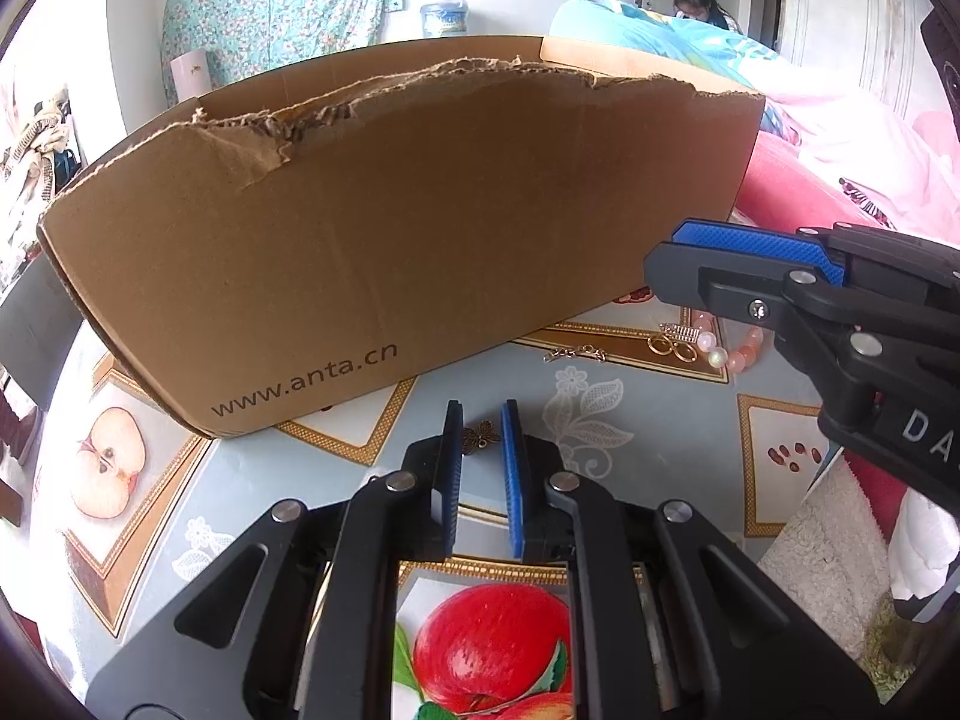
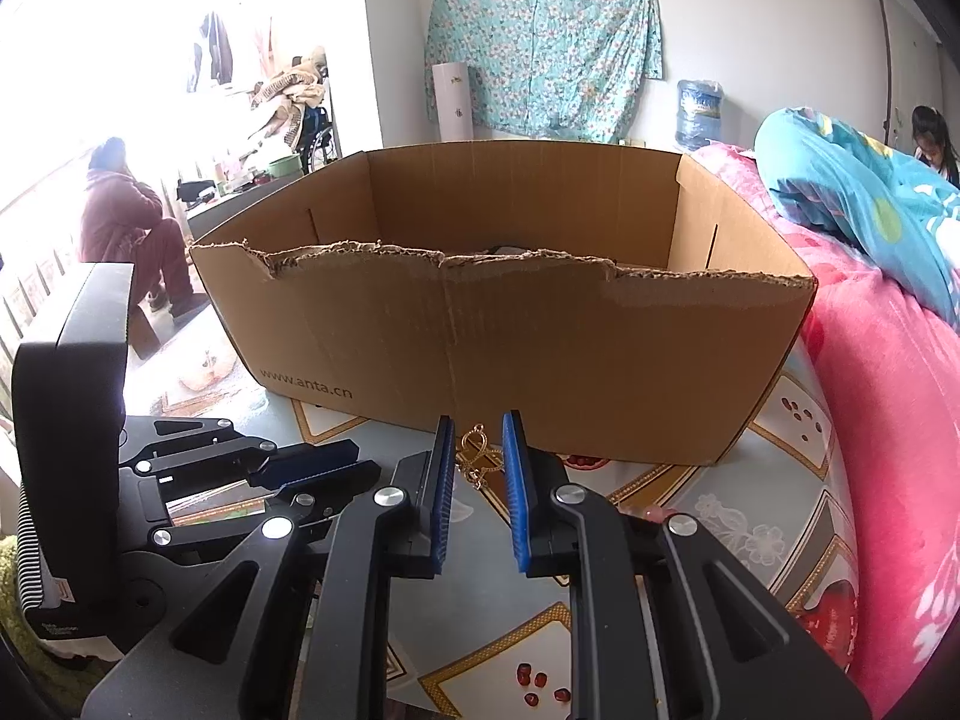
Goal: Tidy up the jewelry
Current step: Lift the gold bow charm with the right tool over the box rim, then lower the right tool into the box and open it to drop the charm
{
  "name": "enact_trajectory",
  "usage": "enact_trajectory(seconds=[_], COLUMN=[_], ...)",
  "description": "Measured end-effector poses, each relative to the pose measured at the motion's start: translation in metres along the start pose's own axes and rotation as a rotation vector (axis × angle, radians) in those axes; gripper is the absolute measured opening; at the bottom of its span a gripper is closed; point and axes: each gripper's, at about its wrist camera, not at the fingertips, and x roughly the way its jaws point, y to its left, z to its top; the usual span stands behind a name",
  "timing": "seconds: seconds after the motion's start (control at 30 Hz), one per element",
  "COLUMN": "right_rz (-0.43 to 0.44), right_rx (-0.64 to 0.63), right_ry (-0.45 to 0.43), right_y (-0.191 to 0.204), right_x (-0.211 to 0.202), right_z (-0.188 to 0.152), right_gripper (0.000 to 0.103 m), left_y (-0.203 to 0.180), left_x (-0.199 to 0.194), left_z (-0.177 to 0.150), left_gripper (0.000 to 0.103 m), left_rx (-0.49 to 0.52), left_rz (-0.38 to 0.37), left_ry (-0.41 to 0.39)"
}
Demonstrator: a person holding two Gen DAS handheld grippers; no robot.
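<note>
the left gripper (image 1: 482, 420), just in front of the cardboard box (image 1: 390, 228), has its ribbed blue pads drawn nearly together around a small bronze flower charm (image 1: 478, 437); the pads look to be touching its edges, so i judge it a light pinch, and the jaws have about finished narrowing. the right gripper (image 2: 478, 432), also just in front of the box, holds its pads narrowly apart with a thin gold chain (image 2: 477, 450) between them, but whether they press on it i cannot tell.

the risk is a slip. the charm is flat, thin and hard, lying on a glossy printed tablecloth (image 1: 240, 468), so the pads may skid over it or flick it away instead of lifting it. the chain is limp and loopy; a partial catch would let it drain out on the way up. the box's near wall has a torn, ragged corrugated edge that could snag a dangling link.

beside the box's front right corner lie pink and pearly round beads (image 1: 729, 351) and small gold rings (image 1: 672, 348), smooth and prone to rolling if nudged.
</note>
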Motion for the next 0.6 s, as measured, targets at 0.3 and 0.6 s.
enact_trajectory(seconds=[0.3, 0.6], right_rz=[-0.001, 0.028], right_rx=[-0.056, -0.100], right_ry=[-0.094, -0.242], right_y=[0.008, 0.005], right_x=[-0.026, -0.045], right_z=[0.009, 0.056], right_gripper=[0.016, 0.016], left_y=[0.002, 0.016], left_x=[-0.048, -0.101], left_z=[0.010, 0.059], left_gripper=[0.012, 0.012], left_rx=[0.007, -0.007], left_rz=[-0.065, -0.163], left_ry=[-0.095, -0.287])
